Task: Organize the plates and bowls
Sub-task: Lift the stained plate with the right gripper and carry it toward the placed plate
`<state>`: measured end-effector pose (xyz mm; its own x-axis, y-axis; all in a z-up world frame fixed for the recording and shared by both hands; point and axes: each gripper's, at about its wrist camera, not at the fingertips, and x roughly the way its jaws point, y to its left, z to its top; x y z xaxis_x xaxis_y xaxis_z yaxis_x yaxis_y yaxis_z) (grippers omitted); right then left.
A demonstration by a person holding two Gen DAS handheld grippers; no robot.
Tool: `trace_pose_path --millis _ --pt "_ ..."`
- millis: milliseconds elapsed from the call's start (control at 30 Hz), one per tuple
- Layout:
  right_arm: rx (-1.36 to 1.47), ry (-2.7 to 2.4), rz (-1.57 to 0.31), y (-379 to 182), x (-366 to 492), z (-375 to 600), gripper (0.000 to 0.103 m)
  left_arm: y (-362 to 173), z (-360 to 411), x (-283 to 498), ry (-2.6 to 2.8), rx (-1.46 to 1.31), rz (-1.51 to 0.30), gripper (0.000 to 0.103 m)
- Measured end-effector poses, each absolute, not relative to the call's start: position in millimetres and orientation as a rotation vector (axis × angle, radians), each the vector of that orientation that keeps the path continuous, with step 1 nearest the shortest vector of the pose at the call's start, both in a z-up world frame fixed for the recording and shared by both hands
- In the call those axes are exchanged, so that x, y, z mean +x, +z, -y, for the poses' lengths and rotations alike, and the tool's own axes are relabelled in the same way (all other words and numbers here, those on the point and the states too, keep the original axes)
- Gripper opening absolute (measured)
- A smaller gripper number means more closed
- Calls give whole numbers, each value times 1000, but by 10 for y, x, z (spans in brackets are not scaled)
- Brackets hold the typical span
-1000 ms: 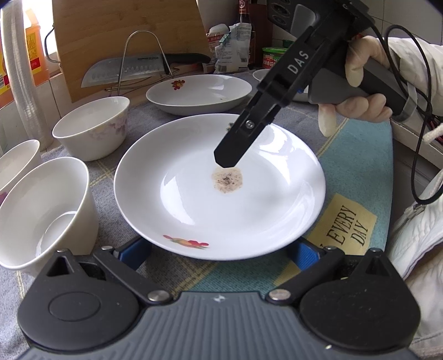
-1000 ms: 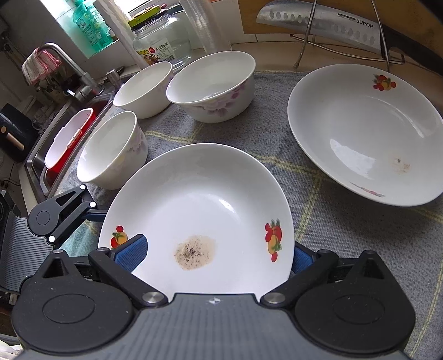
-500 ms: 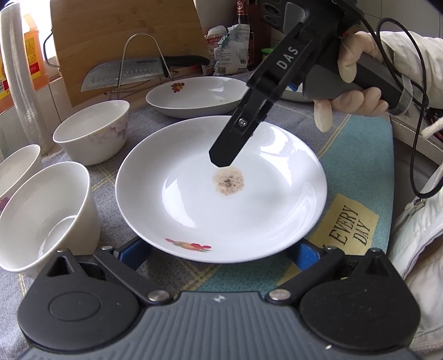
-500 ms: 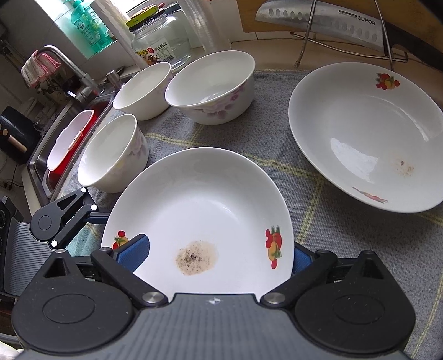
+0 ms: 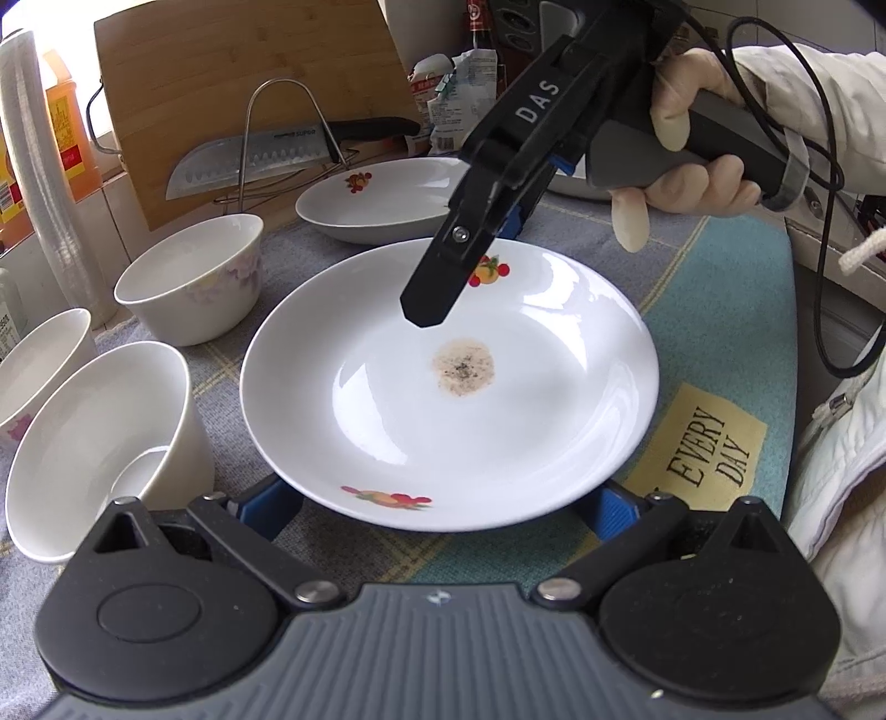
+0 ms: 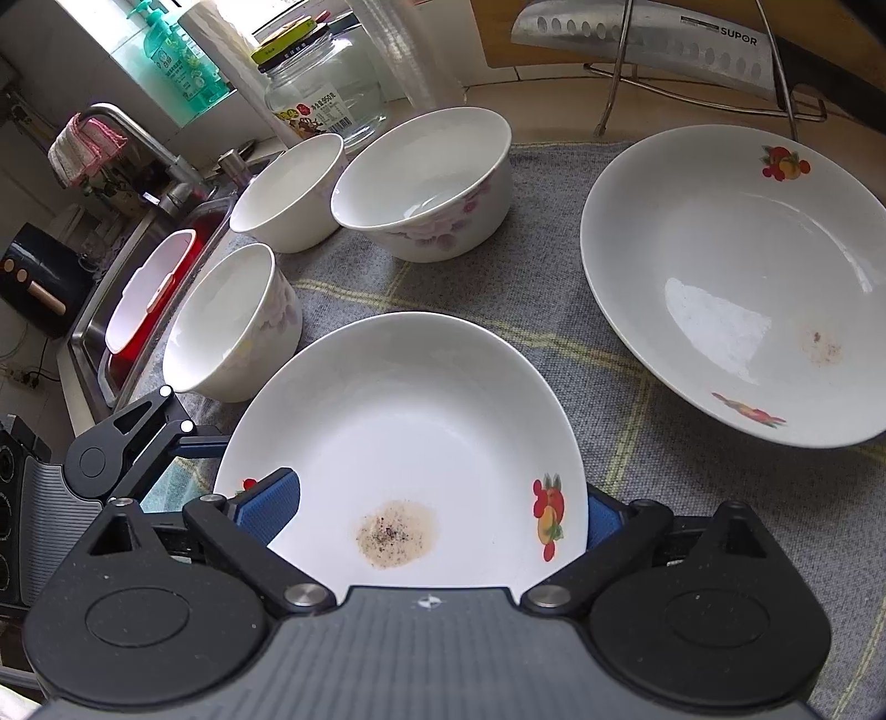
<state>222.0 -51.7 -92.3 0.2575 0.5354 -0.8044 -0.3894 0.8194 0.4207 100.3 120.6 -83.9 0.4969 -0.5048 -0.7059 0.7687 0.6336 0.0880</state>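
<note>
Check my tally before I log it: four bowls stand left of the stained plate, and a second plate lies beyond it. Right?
Not four: three bowls stand left of the stained plate, as the right wrist view shows. The second plate does lie beyond it.

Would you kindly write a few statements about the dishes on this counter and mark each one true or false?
1. The near plate has a brownish speckled stain in its middle. True.
2. Three bowls stand on the cloth. True.
3. The bowls are stacked inside one another. False: each stands apart on the cloth.
4. The far plate is spotless. False: it has a faint stain too.
5. A knife rests on a wire rack behind the dishes. True.
</note>
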Motion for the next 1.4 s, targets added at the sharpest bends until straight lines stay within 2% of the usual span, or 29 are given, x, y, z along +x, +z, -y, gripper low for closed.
trace_pose_path --millis 867,1400 --pt "166 643 -1177 -866 2244 526 101 -819 -1196 1038 -798 392 -728 102" --pt "162 660 -1140 -682 2140 721 102 -630 -962 963 -782 405 -720 102"
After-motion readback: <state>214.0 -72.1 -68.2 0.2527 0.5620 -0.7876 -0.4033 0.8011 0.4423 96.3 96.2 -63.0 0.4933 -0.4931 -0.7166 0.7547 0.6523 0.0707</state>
